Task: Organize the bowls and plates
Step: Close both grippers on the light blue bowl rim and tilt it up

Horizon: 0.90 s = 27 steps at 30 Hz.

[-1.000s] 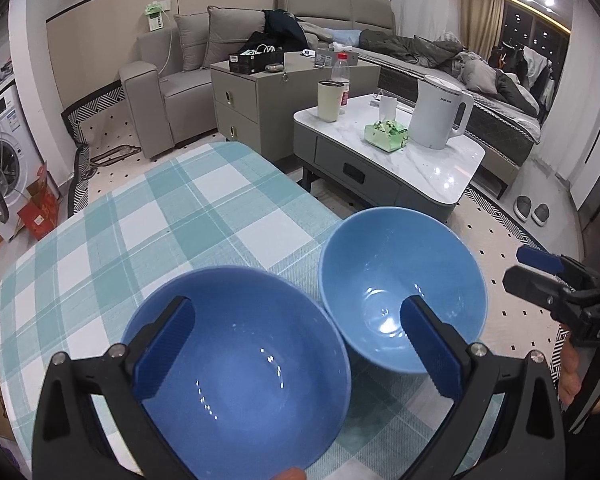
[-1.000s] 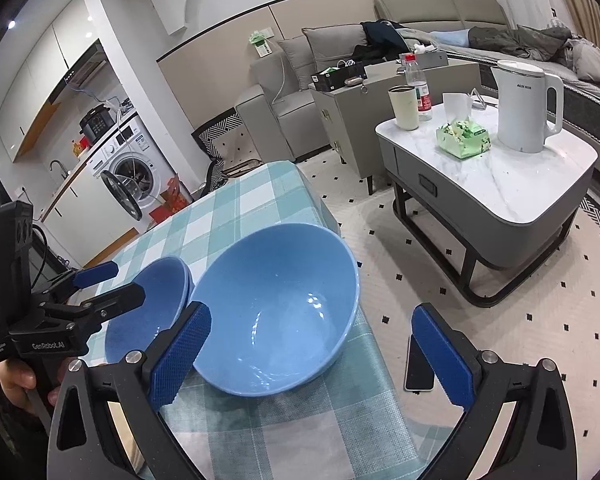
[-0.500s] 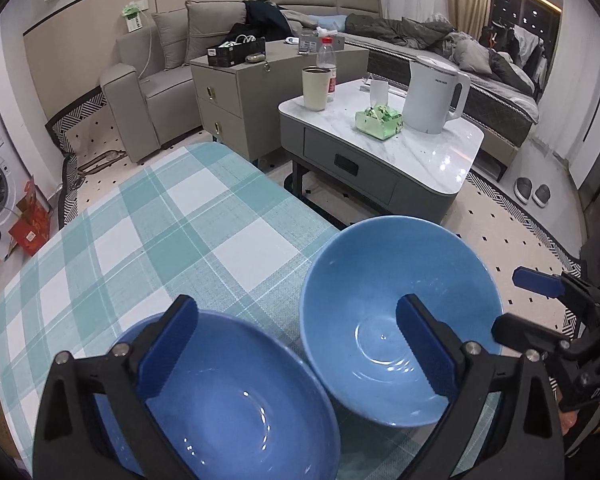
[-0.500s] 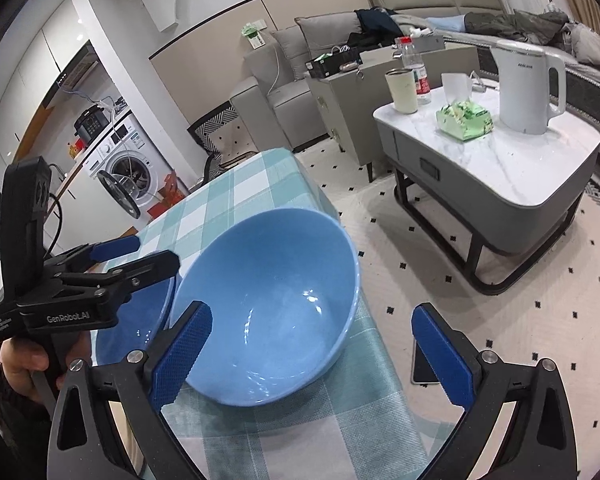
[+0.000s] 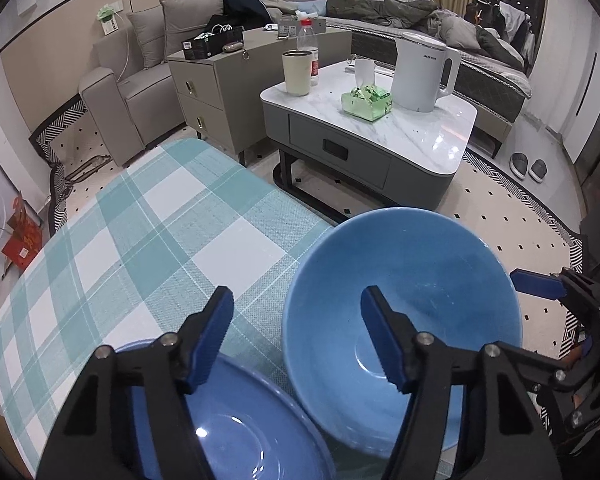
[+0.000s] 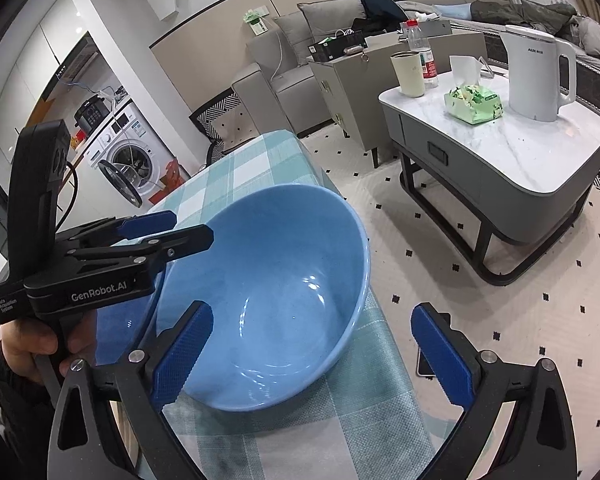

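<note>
Two blue bowls side by side at the near right corner of the bench, both grippers over them with nothing gripped.

The bench (image 5: 148,240), under a teal check cloth, carries the lighter blue bowl (image 5: 404,300) hard against its right edge, tilted, its rim leaning on the darker bowl (image 5: 228,432) just beside it to the left. The left gripper (image 5: 296,332) hangs with jaws partly open over the gap between the bowls; the right gripper (image 6: 312,356) has jaws spread wide around the lighter bowl's near rim, not yet touching. The step in hand looks like nesting one bowl in the other: next, pinch a rim squarely, lift clear, and keep it off the edge.
</note>
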{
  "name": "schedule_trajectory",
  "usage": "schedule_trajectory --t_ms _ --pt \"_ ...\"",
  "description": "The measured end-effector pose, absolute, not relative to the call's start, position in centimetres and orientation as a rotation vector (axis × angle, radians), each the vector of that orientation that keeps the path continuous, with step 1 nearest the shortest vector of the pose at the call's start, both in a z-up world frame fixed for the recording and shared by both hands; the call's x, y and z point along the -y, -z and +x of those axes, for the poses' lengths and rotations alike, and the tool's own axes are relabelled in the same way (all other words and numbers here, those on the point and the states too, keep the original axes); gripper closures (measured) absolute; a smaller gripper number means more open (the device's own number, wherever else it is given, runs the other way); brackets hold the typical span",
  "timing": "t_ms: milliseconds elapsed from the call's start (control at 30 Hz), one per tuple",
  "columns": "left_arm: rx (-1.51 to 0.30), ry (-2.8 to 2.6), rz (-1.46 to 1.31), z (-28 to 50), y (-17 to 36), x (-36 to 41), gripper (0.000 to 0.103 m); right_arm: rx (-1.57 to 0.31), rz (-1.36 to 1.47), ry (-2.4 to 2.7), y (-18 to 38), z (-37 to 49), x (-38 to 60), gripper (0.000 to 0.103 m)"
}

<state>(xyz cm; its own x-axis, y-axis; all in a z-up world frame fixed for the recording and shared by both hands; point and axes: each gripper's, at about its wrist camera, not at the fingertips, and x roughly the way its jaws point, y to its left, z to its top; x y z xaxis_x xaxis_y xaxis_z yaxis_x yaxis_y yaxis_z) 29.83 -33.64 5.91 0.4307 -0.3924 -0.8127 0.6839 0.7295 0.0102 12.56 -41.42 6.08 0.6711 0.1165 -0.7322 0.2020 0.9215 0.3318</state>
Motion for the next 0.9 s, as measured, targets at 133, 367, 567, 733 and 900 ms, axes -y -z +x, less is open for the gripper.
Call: schedule_trajectory --t_ms 133,367,567,733,900 --pt "-0.916 0.698 0.385 30.1 -5.3 34.3 0.046 -0.849 0.380 0.038 -5.9 12.7 41.0 0.004" --pt "-0.935 0.705 0.401 30.2 -4.7 34.5 0.056 -0.888 0.376 0.035 -5.0 13.1 40.9 0.016" --pt "-0.955 0.709 0.412 29.9 -4.1 34.6 0.066 -0.911 0.346 0.023 -4.7 13.3 40.3 0.024" --pt "-0.962 0.712 0.417 29.6 -4.2 34.4 0.072 -0.927 0.317 0.012 -4.5 13.5 39.7 0.031" --pt "-0.964 0.705 0.421 29.4 -4.2 34.2 0.074 -0.931 0.302 0.024 -4.6 13.4 39.6 0.036"
